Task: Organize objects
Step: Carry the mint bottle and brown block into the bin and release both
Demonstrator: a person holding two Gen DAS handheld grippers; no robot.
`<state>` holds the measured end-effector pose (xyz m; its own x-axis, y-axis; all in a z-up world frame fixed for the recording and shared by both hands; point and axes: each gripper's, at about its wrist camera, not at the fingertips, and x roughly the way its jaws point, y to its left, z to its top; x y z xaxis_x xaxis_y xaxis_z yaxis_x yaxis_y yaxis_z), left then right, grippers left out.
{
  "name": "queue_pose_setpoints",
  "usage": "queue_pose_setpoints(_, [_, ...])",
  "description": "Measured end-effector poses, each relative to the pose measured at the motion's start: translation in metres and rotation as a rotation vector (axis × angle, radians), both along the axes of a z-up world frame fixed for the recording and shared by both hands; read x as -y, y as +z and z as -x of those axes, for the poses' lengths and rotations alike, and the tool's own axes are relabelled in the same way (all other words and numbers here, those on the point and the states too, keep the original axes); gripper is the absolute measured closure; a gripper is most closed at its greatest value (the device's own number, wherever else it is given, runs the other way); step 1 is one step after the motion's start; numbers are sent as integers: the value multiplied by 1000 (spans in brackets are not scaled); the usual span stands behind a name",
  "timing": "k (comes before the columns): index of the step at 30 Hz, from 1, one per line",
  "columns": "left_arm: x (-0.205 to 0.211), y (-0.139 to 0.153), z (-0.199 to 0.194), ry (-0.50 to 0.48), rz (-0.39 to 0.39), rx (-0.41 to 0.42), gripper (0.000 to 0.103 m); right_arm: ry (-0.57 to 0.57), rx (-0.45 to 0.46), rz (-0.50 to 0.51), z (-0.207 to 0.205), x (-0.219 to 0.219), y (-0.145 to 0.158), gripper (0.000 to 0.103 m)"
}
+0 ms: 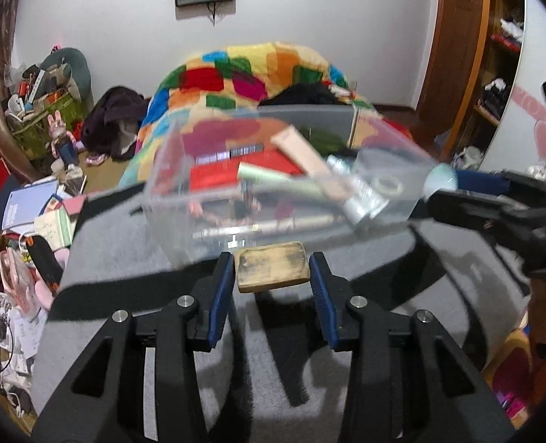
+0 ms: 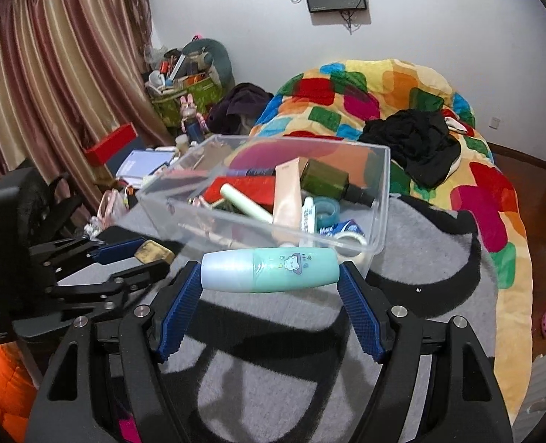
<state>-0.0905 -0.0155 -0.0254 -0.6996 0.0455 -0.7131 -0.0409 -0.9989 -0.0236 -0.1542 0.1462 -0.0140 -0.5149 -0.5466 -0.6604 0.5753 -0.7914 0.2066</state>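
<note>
Right gripper [image 2: 269, 275]: blue pads clamp a mint-green bottle [image 2: 269, 270] crosswise by its ends, above a grey rug [image 2: 420, 258]. Clear plastic bin [image 2: 380, 199] just beyond: peach tube [image 2: 286, 199], dark green bottle [image 2: 328, 181], tape roll [image 2: 326, 208], red box [image 2: 251, 188]. Left gripper [image 2: 140, 258], at left: worn tan block [image 2: 154, 251] by its fingertips.

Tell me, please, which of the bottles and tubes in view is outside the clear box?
The teal bottle with the cloud print: it is clamped sideways in the right gripper, in front of the clear box; the others lie inside.
</note>
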Motion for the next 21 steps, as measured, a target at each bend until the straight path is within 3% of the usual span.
queue_pose_setpoints(11, [8, 35, 25, 3, -74, -80, 62, -63, -5, 44, 28, 6, 18, 32])
queue_pose_setpoints(21, [26, 27, 61, 37, -128, -50, 62, -72, 37, 3, 59, 31, 5, 32])
